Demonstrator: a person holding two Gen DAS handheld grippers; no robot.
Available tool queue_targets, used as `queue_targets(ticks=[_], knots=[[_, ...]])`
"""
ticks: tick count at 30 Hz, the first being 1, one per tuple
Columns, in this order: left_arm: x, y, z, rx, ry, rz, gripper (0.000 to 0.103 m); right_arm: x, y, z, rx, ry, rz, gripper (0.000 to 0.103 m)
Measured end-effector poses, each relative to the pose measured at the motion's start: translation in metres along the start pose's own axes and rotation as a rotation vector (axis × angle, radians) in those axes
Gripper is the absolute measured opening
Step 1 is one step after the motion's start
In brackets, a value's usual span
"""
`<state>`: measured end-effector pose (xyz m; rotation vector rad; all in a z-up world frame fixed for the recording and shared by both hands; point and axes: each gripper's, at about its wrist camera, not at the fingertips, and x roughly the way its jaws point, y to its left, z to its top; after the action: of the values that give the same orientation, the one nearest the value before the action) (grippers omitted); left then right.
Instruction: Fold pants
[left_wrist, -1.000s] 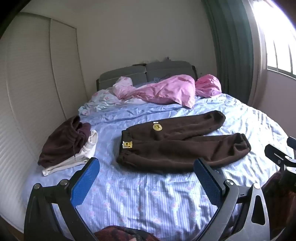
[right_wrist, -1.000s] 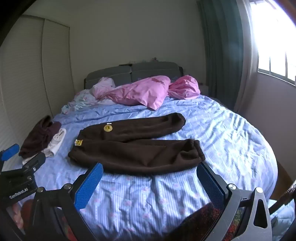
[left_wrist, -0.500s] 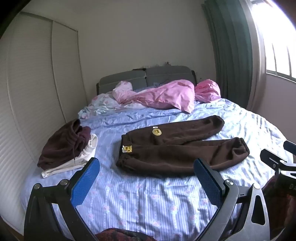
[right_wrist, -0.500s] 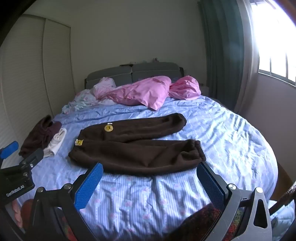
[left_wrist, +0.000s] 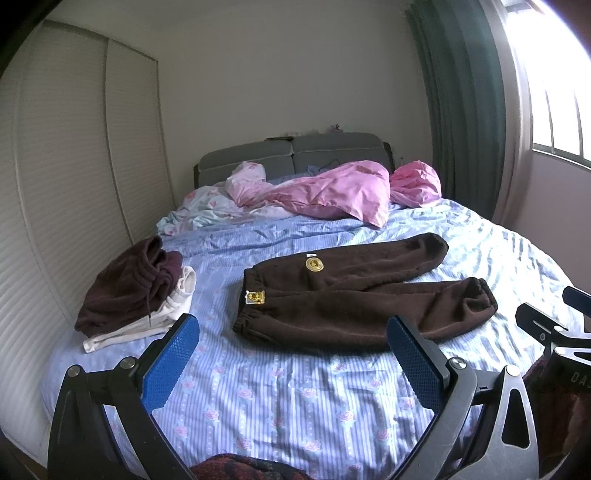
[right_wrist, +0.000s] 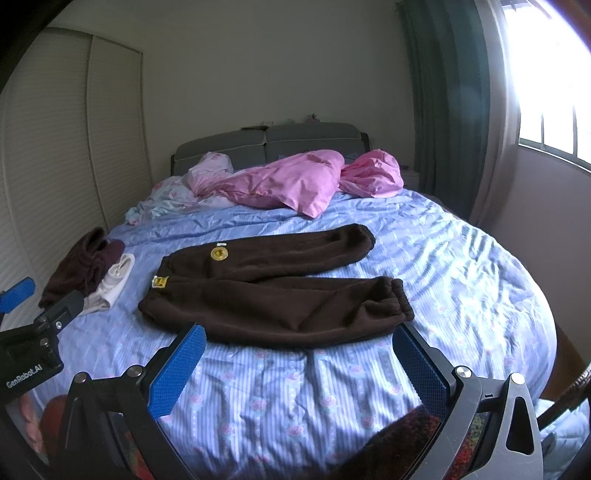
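Dark brown sweatpants (left_wrist: 354, 295) lie flat on the blue striped bed sheet (left_wrist: 280, 398), waistband to the left, both legs stretching right with a gap between them. They also show in the right wrist view (right_wrist: 273, 295). My left gripper (left_wrist: 291, 350) is open and empty, held above the near part of the bed, short of the pants. My right gripper (right_wrist: 299, 358) is open and empty too, just short of the near leg. The right gripper shows at the right edge of the left wrist view (left_wrist: 554, 332).
A pile of folded clothes, dark brown on white (left_wrist: 136, 291), sits at the bed's left side. Pink bedding (left_wrist: 332, 192) and a grey headboard (left_wrist: 295, 155) are at the far end. Closet doors (left_wrist: 74, 184) stand left, a window and green curtain (left_wrist: 465, 110) right.
Both grippers have drawn slightly back and tilted up, so the pants sit a little lower in view. Jaws stay open. The pants have not moved.
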<state>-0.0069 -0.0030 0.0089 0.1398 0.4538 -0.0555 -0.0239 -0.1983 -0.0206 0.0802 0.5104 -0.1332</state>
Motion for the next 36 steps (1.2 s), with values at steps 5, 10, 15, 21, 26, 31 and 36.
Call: queue_targets(ticks=[5, 10, 15, 21, 26, 31, 36], knots=[[-0.001, 0.000, 0.000, 0.003, -0.001, -0.002, 0.103, 0.000, 0.001, 0.000, 0.002, 0.000, 0.000, 0.103], [0.001, 0.002, 0.000, -0.002, 0.000, -0.002, 0.103, 0.000, 0.004, -0.001, 0.001, -0.002, 0.000, 0.103], [0.000, 0.003, 0.000, -0.004, 0.001, -0.002, 0.103, 0.000, 0.004, -0.001, 0.001, 0.000, 0.001, 0.103], [0.001, 0.003, -0.001, -0.004, 0.000, -0.002, 0.103, 0.000, 0.008, -0.001, 0.000, 0.000, 0.002, 0.103], [0.000, 0.003, 0.000, -0.002, 0.001, -0.002, 0.103, 0.000, 0.009, -0.001, -0.001, 0.000, 0.001, 0.103], [0.000, 0.003, -0.001, -0.004, 0.000, -0.001, 0.103, 0.000, 0.009, -0.001, -0.001, 0.002, 0.003, 0.103], [0.001, 0.004, -0.001, -0.002, 0.000, -0.001, 0.103, 0.000, 0.008, -0.001, -0.001, 0.003, 0.003, 0.103]])
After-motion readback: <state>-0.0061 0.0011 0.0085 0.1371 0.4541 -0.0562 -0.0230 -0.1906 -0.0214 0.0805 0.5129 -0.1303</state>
